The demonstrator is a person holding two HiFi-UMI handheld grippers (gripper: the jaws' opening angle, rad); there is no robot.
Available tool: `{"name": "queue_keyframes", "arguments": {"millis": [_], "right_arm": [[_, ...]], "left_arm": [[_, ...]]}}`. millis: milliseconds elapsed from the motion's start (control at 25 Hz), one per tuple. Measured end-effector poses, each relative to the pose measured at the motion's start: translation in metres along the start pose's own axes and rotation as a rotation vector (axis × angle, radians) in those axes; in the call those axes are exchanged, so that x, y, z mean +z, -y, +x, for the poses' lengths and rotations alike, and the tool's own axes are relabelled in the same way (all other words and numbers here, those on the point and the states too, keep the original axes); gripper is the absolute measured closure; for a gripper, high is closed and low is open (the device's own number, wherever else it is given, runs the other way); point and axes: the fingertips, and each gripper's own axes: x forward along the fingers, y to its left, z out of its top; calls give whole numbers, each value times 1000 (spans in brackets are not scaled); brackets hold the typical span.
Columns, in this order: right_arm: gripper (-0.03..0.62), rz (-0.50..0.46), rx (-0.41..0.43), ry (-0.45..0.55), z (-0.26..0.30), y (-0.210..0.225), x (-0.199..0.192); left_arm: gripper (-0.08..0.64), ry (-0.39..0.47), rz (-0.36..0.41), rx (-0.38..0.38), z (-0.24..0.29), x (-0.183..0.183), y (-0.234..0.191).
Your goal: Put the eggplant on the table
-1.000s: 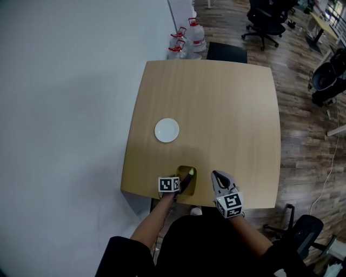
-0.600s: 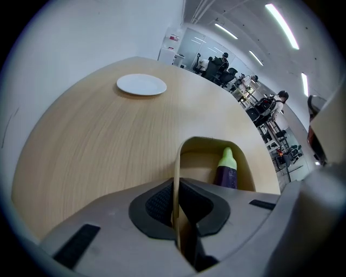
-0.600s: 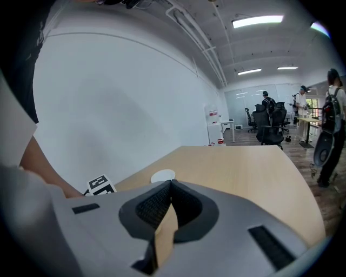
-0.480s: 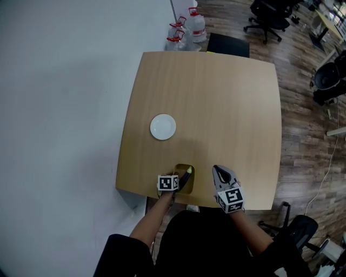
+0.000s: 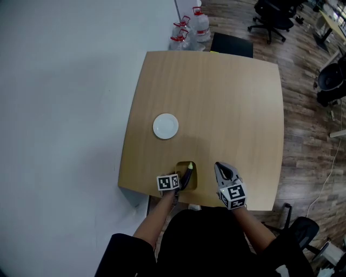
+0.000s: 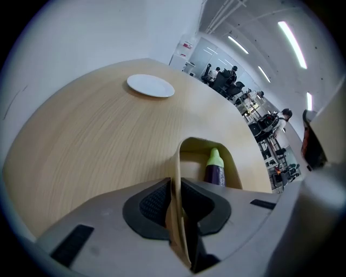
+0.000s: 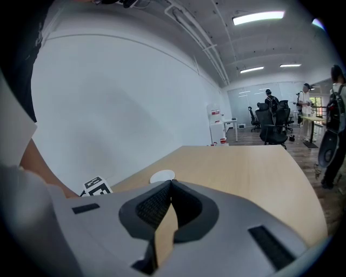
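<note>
A purple eggplant with a green tip stands inside a small tan container near the front edge of the wooden table. My left gripper is shut on the container's near wall, a thin tan sheet pinched between its pads; the eggplant shows just past the jaws. To the right of the container, my right gripper hovers over the table edge, shut with nothing in it.
A white plate lies left of the table's middle, also seen from the left gripper. Water bottles and a black chair stand behind the far edge. A white wall runs along the left; office chairs stand on the wooden floor.
The right gripper has shifted slightly over the table's front edge. The left gripper keeps its hold on the container wall, a little rolled.
</note>
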Motion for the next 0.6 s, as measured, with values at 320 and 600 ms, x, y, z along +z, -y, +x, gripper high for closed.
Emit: {"name": "queue_keyframes", "arguments": {"millis": [320, 600], "right_arm": [[532, 2, -22, 15, -15, 3, -5], [532, -2, -12, 24, -40, -33, -18]], "left_arm": [[459, 36, -11, -44, -16, 3, 10], [440, 122, -28, -98, -55, 8, 26]]}}
